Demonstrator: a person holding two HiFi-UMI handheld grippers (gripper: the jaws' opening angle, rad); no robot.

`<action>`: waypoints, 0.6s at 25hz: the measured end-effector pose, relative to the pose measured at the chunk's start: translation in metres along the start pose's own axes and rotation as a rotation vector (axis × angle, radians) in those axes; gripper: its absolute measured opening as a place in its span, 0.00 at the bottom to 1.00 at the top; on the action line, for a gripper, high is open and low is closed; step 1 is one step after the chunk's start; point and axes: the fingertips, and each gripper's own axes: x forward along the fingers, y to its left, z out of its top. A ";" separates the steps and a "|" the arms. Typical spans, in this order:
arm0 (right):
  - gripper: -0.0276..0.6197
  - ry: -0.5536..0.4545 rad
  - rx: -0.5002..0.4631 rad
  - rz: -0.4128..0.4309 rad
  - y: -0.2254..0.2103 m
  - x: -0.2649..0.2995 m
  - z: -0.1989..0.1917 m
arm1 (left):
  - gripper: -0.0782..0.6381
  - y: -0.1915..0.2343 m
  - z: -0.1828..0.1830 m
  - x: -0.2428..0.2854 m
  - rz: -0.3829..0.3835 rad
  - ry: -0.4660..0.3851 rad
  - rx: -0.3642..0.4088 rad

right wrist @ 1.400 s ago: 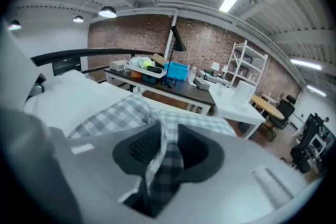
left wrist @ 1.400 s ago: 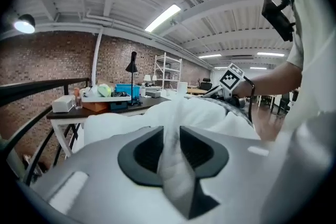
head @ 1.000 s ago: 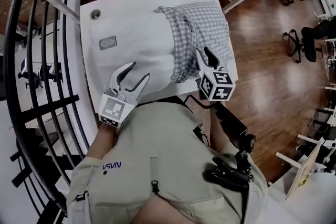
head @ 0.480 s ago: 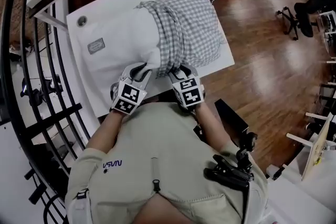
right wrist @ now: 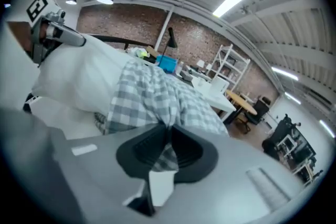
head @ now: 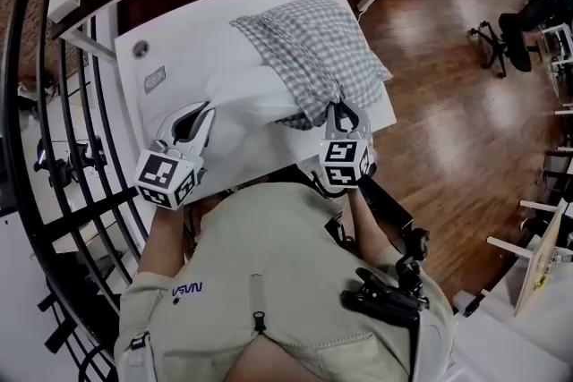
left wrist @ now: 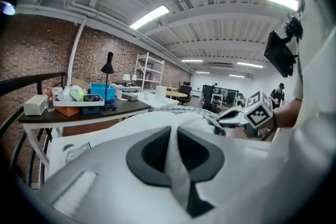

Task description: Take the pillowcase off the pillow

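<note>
**Grippers spread apart, each pinching cloth**

Since half a second ago the two grippers, then side by side at the near edge, have drawn apart, and both sets of fingers have just been closing. The left gripper has its fingers nearly together on a fold of the plump white fabric pillow, which anchors it. The right gripper has its fingers pinched narrow on the bunched near edge of the grey-and-white checked cotton pillowcase. The pillowcase covers the pillow's far half on the white rectangular bench. One hand on the pillow and the other on the case looks like the set-up for pulling them opposite ways. Stripping seems roughly half done.
</note>
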 end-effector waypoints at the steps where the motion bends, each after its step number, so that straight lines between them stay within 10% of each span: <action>1: 0.11 0.027 0.002 -0.007 -0.009 0.006 -0.009 | 0.14 0.002 -0.008 -0.003 -0.004 0.009 -0.019; 9: 0.11 0.326 0.163 0.206 0.017 0.048 -0.112 | 0.15 -0.029 -0.106 0.013 -0.087 0.140 -0.173; 15: 0.16 0.342 0.168 0.283 0.011 0.046 -0.112 | 0.29 -0.074 -0.068 0.007 -0.336 0.043 -0.019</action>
